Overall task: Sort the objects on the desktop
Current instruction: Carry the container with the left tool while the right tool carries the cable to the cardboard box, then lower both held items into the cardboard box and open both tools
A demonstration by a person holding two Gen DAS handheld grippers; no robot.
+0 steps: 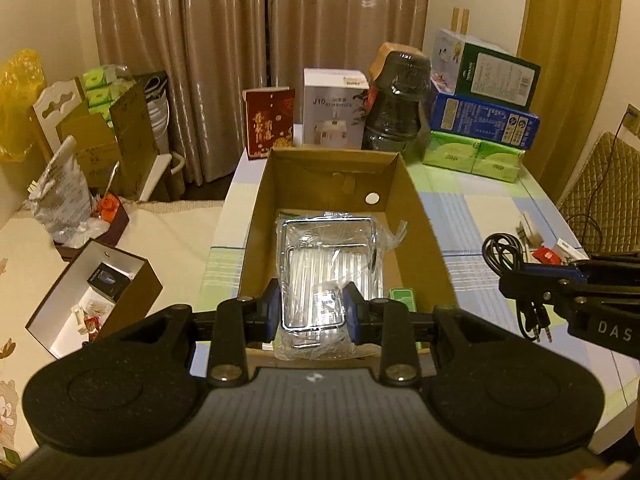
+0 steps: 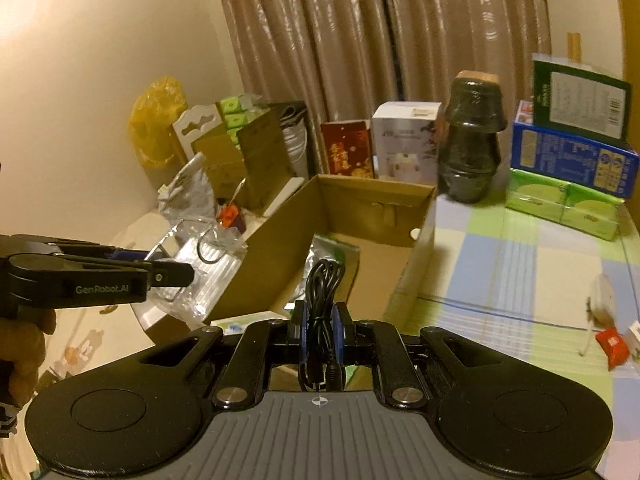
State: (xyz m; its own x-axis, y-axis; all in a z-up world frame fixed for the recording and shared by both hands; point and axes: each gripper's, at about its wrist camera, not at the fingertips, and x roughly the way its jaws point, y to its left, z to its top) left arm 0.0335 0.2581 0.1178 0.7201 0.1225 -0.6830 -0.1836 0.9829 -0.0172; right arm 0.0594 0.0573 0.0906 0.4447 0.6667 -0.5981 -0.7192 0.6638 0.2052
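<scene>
Between the left tongs (image 1: 311, 312) (clamped): wrapped rack (image 1: 320, 264), over the box (image 1: 424, 240).

**A crowded room under warm yellow light**

Long beige curtains (image 1: 260, 52) with a shiny surface hang closed at the back of the room. The walls (image 2: 92, 60) are plain and cream-coloured. A second, golden curtain (image 1: 572, 40) hangs at the right side. The table (image 1: 492, 216) is covered with a checked cloth in pale green, blue and cream. Beside it, at the right, stands a chair with a quilted olive cover (image 1: 600, 188). On the left a white carved chair back (image 1: 56, 100) rises behind stacked cardboard boxes (image 1: 116, 136), near a yellow plastic bag (image 1: 18, 100). The light is dim and yellowish.
</scene>
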